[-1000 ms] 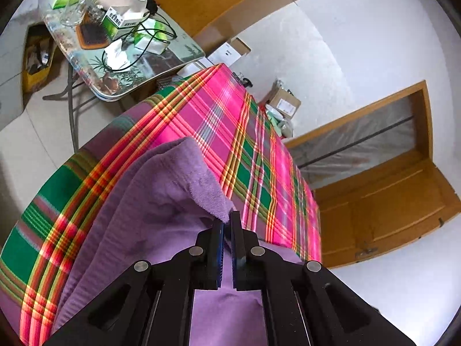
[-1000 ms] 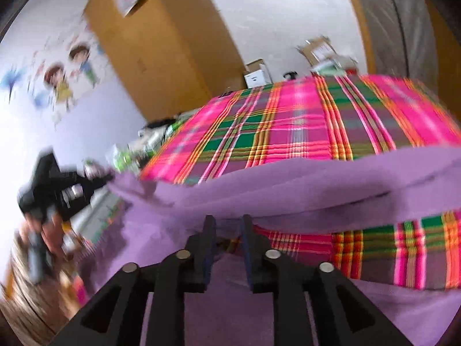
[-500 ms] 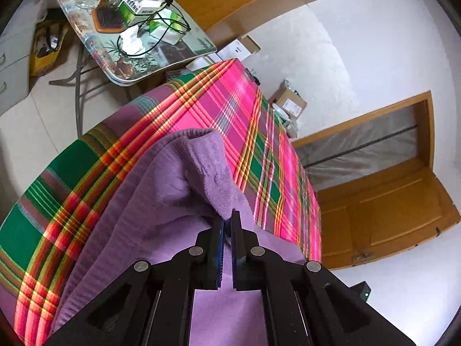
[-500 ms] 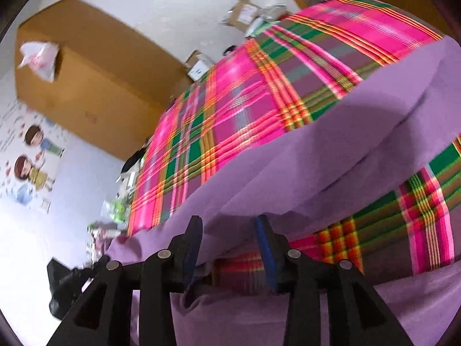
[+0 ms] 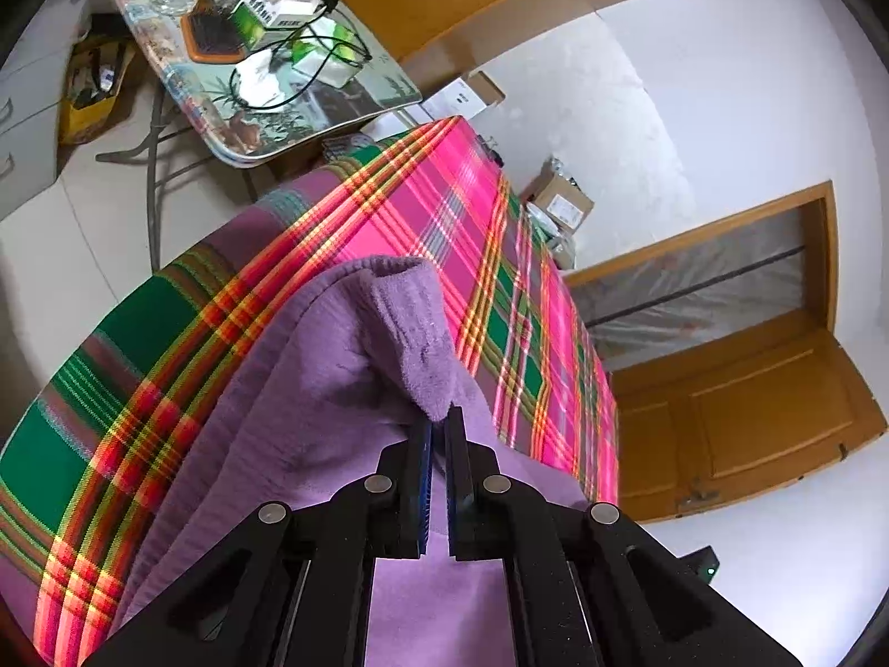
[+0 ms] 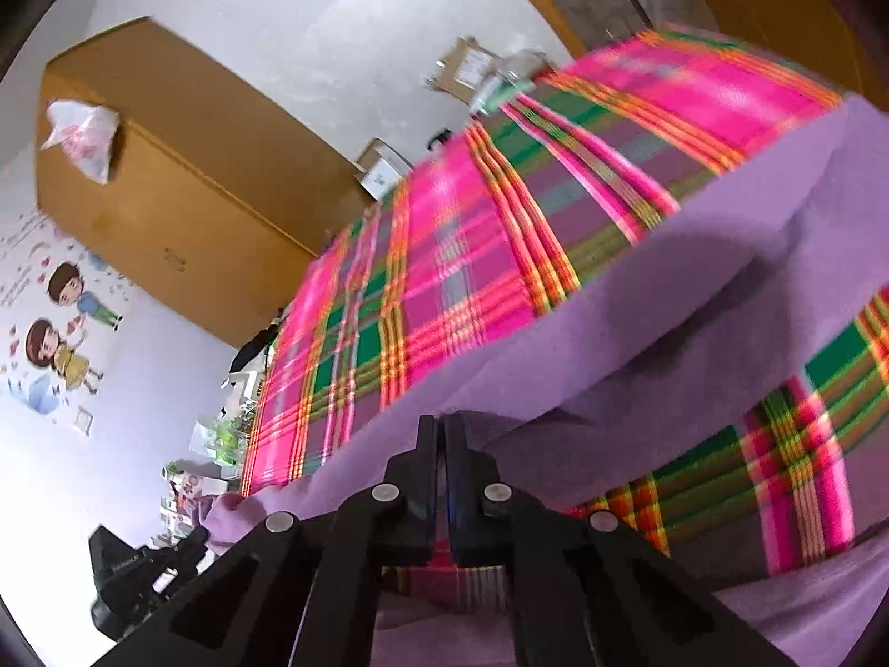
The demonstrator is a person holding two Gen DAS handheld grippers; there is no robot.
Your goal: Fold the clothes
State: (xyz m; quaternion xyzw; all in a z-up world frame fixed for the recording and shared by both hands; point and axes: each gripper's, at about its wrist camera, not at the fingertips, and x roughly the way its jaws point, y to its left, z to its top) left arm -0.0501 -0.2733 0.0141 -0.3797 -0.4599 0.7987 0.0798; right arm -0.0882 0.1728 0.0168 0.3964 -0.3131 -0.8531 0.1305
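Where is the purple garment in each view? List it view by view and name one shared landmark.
Left wrist: purple garment at lower centre, a corner pinched in the left hand-held gripper.
Right wrist: it runs from right edge to lower left.
Shared landmark: the plaid cloth under it.

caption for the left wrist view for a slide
Left gripper pinching a corner of the purple garment above the plaid bedspread.

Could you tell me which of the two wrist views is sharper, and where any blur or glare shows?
Left wrist view: sharp, the purple garment and plaid cloth crisp, straight lines bowed by the fisheye. Right wrist view: motion-smeared, the plaid cloth stripes streaked, and the wall at lower left washed out by bright light.
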